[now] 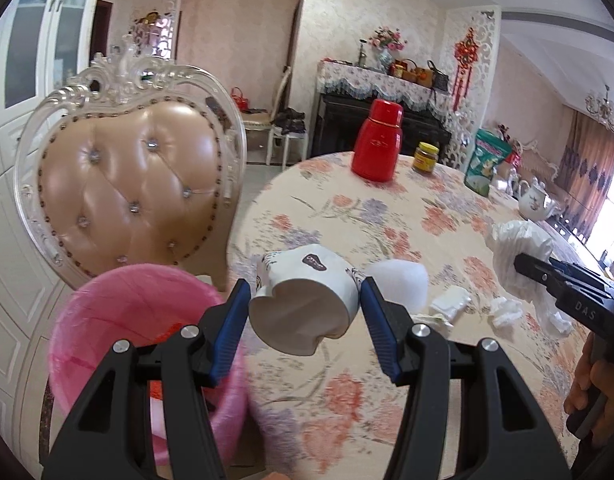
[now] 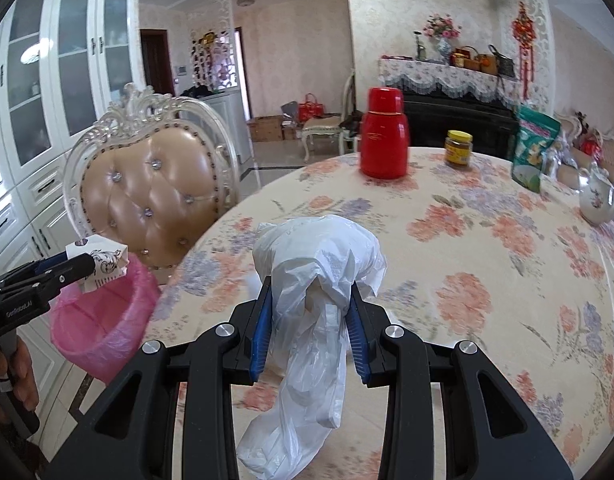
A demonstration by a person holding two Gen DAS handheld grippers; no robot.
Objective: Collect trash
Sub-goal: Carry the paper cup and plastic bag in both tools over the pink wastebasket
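My left fingers point(image 1: 243, 312) pinch the crushed paper cup point(image 1: 305, 304) beside the pink bin point(image 1: 119, 308), my right fingers point(image 2: 357, 328) clamp the plastic bag point(image 2: 319, 280) farther off over the surface point(image 1: 407, 216); either could slip and miss the bin.

Right gripper point(image 2: 309, 320) clamps plastic bag point(image 2: 315, 272) – lifted

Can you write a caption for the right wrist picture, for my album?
Right gripper holds a white bag over the floral table, pink bin at left.
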